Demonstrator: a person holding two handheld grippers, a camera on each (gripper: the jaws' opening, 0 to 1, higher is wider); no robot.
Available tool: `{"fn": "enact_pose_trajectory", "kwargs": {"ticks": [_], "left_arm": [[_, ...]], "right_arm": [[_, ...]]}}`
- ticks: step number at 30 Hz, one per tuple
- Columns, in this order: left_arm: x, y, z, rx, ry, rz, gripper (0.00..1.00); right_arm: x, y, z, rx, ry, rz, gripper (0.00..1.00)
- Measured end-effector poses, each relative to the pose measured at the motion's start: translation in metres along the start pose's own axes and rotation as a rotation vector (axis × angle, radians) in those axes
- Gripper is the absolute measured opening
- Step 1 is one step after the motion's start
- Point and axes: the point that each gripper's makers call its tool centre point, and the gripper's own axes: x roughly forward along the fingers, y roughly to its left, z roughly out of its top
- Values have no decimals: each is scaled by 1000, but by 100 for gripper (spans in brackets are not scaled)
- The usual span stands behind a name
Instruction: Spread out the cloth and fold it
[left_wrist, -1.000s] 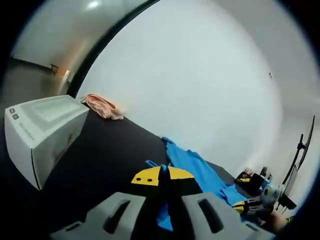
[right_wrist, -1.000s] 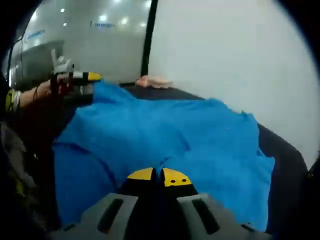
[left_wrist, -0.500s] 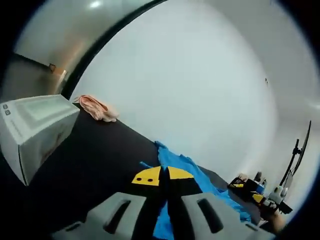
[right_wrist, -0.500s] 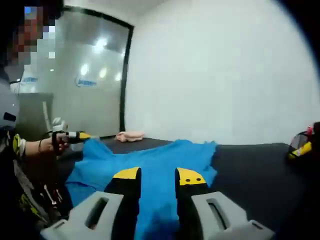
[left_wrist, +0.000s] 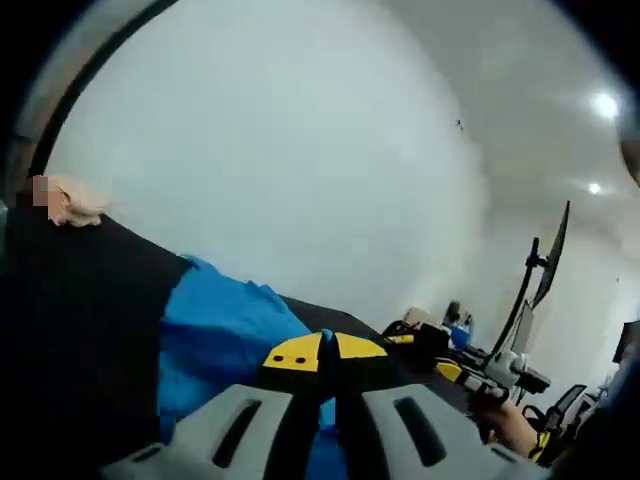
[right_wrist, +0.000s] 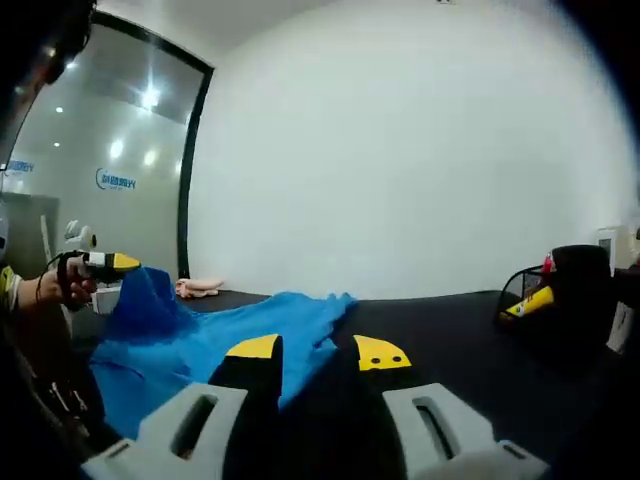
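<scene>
Left gripper clenched on blue cloth; right gripper released, cloth just left of it

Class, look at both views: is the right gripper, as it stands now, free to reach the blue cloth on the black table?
Probably yes. The right gripper is open, and the blue cloth lies just ahead of its jaws with nothing between; the left gripper holds the far corner.

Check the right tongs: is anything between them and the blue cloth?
Nothing visible blocks them. The right tongs stand open, with bare black table and the blue cloth just ahead. The left tongs are shut on the cloth's other side.
</scene>
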Motion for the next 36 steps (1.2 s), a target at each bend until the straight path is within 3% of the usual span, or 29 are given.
{"fn": "enact_pose_trajectory", "kwargs": {"ticks": [2, 5, 7, 8, 9, 12, 14, 16, 18, 20, 21, 23, 24, 26, 29, 33, 34, 36], "left_arm": [[15, 6, -42, 31, 115, 69, 2], [22, 1, -122, 18, 347, 44, 3], [20, -3, -148, -27, 401, 27, 3], [19, -2, -152, -25, 412, 26, 4], [21, 0, -144, -14, 344, 28, 4], [16, -2, -141, -51, 373, 17, 9], [13, -3, -135, -87, 358, 4, 13], [7, -13, -116, -138, 296, -40, 16], [-6, -15, -93, -100, 250, -66, 22], [-24, -9, -72, -2, 227, -76, 24], [-36, 0, -63, 93, 234, -63, 24], [-56, 24, -57, 195, 275, -29, 24], [-60, 29, -57, 208, 284, -24, 23], [-78, 63, -58, 233, 325, 57, 23], [-91, 98, -55, 208, 310, 136, 21], [-83, 98, -54, 196, 263, 109, 20], [-79, 95, -58, 213, 276, 91, 20], [-75, 100, -71, 276, 333, 107, 20]], "right_arm": [[-1, 2, -3, -3, 6, 4, 25], [-4, 1, -2, -12, 4, 8, 25], [-7, -1, -2, -17, 4, 6, 25], [-9, -3, -2, -19, 4, 3, 25], [-10, -6, -2, -19, 5, -3, 25], [-13, -13, -2, -12, 4, -19, 25], [-13, -15, -2, -10, 8, -25, 25], [-13, -15, -3, -20, 13, -20, 25], [-14, -14, -5, -41, 23, -8, 26], [-15, -12, -10, -68, 47, 20, 26], [-15, -8, -13, -79, 60, 46, 26], [-17, 0, -23, -82, 102, 106, 27], [-18, 5, -27, -95, 116, 136, 27], [-19, 17, -32, -118, 131, 191, 27], [-19, 48, -40, -113, 156, 324, 27], [-12, 97, -42, -188, 139, 495, 25], [-12, 111, -46, -211, 149, 557, 25], [-7, 123, -59, -237, 199, 599, 25]]}}
